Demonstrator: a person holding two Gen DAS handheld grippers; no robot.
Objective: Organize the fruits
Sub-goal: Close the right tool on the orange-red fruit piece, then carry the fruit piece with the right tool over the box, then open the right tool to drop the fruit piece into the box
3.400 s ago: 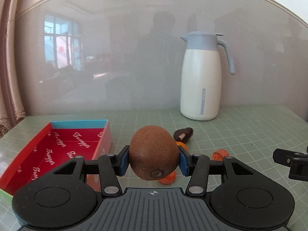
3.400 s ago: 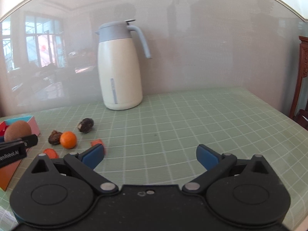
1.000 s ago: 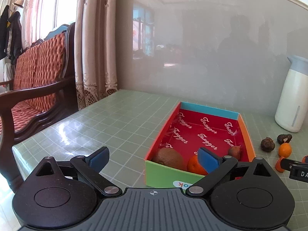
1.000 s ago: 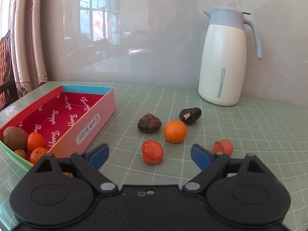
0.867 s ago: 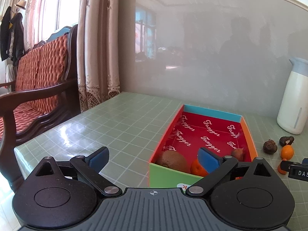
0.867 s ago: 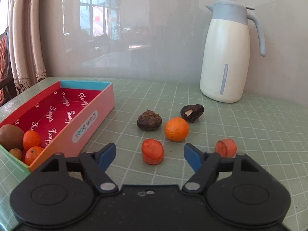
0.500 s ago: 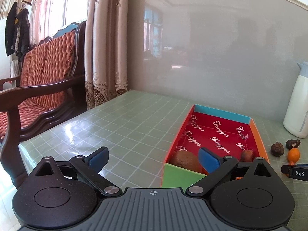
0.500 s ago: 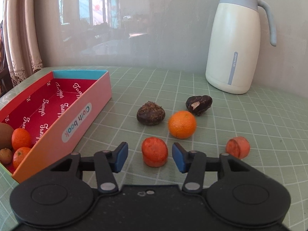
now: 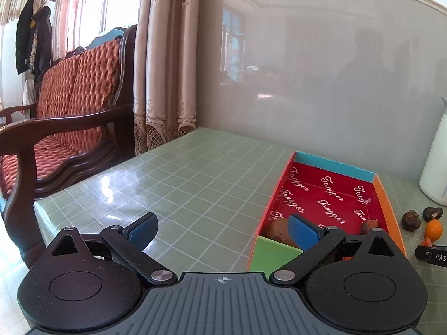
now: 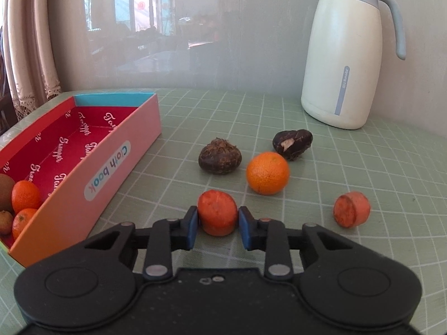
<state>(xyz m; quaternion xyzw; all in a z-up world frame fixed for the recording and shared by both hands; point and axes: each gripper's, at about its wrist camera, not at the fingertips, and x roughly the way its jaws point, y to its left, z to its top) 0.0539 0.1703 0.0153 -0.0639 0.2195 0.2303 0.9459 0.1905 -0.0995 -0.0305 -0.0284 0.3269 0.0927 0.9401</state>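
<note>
My right gripper (image 10: 218, 220) is shut on an orange carrot chunk (image 10: 217, 215) that rests on the table, just right of the red-lined box (image 10: 83, 164). The box holds a kiwi (image 10: 4, 191), two small oranges (image 10: 25, 196) and a small brown fruit (image 10: 5, 222) at its near end. A loose orange (image 10: 267, 172), two dark brown fruits (image 10: 219, 159) and a second carrot chunk (image 10: 351, 209) lie beyond. My left gripper (image 9: 223, 230) is open and empty, left of the box (image 9: 387, 203), with the kiwi (image 9: 276, 227) behind its right finger.
A white jug with a blue lid (image 10: 349, 53) stands at the back right. A wooden armchair with red cushions (image 9: 64, 117) and curtains (image 9: 164, 64) stand beyond the table's left edge. The table (image 9: 181, 184) has a green grid mat.
My right gripper moved forward and closed on the near carrot chunk. My left gripper, which earlier left the kiwi in the box, drifted further left and stays open.
</note>
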